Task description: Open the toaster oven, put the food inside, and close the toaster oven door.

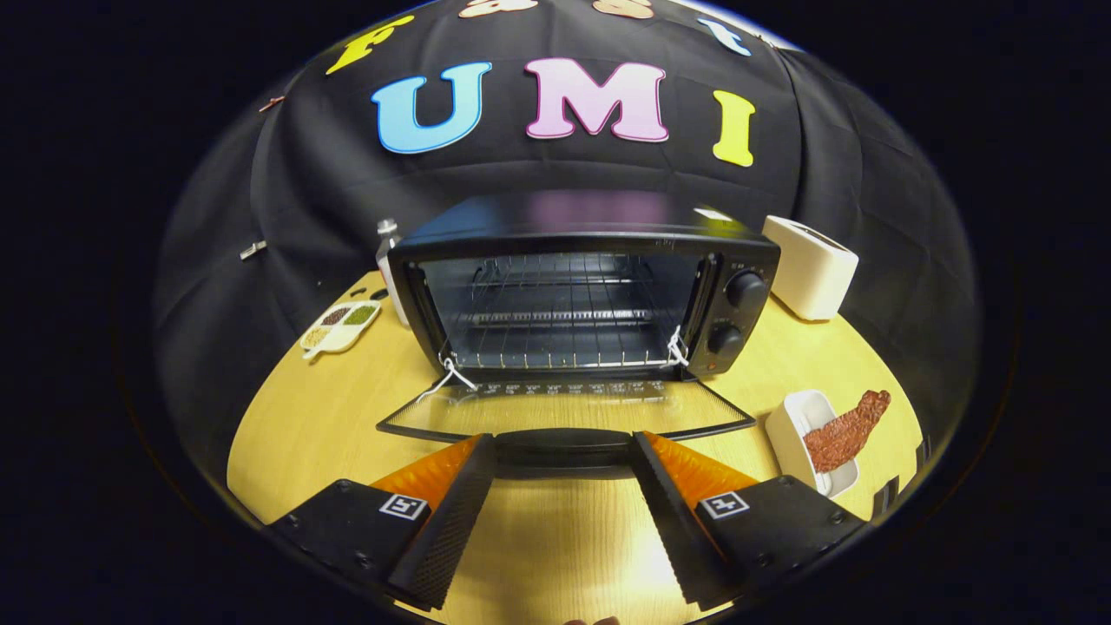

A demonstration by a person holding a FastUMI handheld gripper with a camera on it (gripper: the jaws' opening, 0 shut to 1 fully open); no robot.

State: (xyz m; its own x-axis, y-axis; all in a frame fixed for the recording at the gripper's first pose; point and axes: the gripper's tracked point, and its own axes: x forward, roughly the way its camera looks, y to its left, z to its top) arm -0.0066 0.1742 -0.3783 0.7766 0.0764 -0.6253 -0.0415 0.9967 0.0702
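Nearest us, our gripper (562, 451) hangs spread wide over the wooden table (286, 434), holding nothing. Just ahead, the toaster oven's glass door (564, 412) lies folded flat. Beyond, the black toaster oven (581, 295) shows bare wire racks. Right of the fingers, the reddish-brown food (846, 431) sits in a white dish (785, 430).

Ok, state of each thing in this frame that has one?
toaster oven: open, rack bare
oven door: folded down flat, handle between the fingertips
gripper: open, not gripping
food: in white dish, not yet loaded
seasoning tray: compartments filled
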